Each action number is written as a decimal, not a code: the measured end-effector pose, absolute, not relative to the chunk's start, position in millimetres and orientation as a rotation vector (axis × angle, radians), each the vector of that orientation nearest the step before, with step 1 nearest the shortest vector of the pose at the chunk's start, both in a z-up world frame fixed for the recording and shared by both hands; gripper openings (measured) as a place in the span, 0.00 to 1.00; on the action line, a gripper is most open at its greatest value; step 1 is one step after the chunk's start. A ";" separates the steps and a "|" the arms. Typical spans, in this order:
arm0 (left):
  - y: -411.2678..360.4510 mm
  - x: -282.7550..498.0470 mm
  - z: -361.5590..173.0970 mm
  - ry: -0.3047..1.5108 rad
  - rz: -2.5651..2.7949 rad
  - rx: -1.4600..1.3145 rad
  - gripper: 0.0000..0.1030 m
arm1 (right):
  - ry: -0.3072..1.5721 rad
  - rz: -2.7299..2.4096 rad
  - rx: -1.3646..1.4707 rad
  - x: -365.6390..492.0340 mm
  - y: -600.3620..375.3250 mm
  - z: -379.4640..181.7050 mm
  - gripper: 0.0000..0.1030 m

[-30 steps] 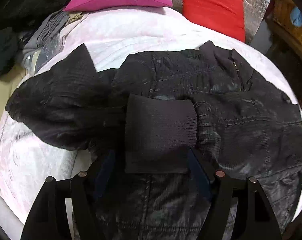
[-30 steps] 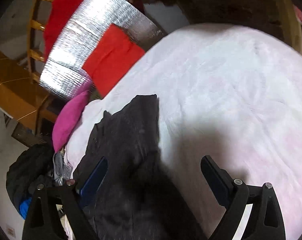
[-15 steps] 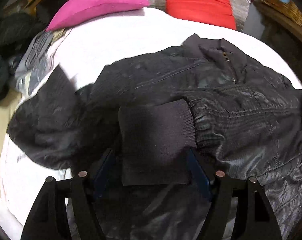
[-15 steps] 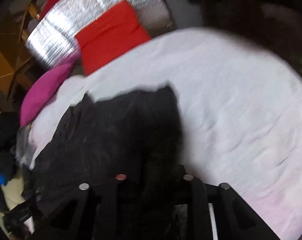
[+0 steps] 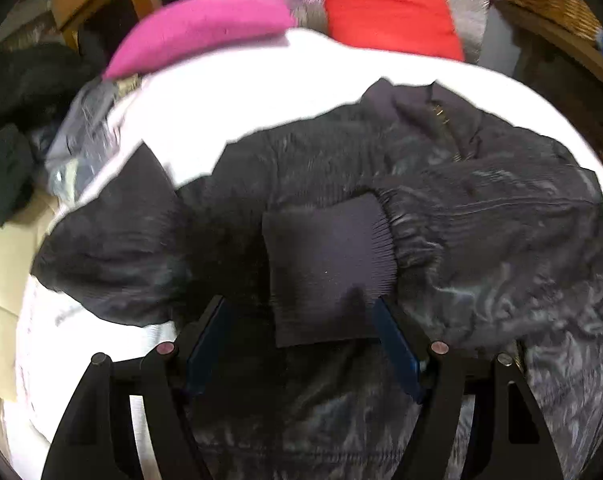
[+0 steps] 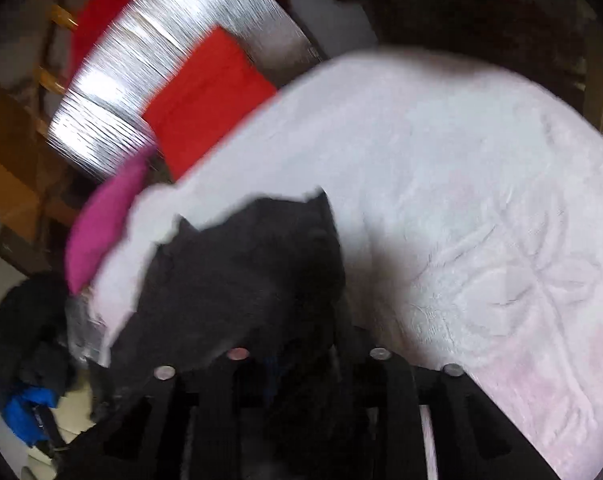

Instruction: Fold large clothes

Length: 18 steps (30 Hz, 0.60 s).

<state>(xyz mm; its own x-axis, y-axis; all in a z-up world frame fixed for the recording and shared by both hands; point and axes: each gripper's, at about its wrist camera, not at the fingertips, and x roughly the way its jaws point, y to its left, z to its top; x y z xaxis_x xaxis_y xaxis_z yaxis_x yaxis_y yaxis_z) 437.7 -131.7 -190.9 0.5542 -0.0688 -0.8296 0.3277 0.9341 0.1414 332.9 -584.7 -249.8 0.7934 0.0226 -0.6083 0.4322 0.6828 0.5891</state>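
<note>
Right claw (image 6: 301, 364) clamps jacket (image 6: 237, 280) edge — bedspread (image 6: 481, 200) bare rightward

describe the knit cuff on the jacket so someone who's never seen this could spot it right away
On the white bedspread lies a dark shiny jacket. One sleeve is folded across its front, ending in the ribbed cuff near the open left gripper. It is matte, flat knit, unlike the glossy, crinkled fabric around it.
</note>
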 end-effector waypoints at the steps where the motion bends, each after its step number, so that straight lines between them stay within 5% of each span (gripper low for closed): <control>1: -133.7 433.9 -188.5 0.942 -0.244 0.307 0.72 | 0.584 -0.253 0.779 321.5 -578.4 -241.4 0.83; 2: -135.9 430.6 -187.8 0.933 -0.249 0.319 0.72 | 0.531 -0.251 0.753 310.0 -569.5 -233.7 0.92; 6: -142.4 433.7 -204.3 0.997 -0.240 0.321 0.72 | 0.557 -0.242 0.623 303.8 -534.0 -221.7 0.91; 10: -148.0 445.8 -233.7 1.076 -0.197 0.344 0.72 | 0.654 -0.250 0.473 325.8 -498.2 -231.1 0.88; 12: -147.0 448.6 -242.8 1.089 -0.198 0.341 0.73 | 0.744 -0.261 0.419 351.3 -482.2 -252.2 0.76; 18: -132.2 448.6 -235.0 1.083 -0.240 0.315 0.73 | 0.856 -0.299 0.351 367.7 -477.1 -281.4 0.76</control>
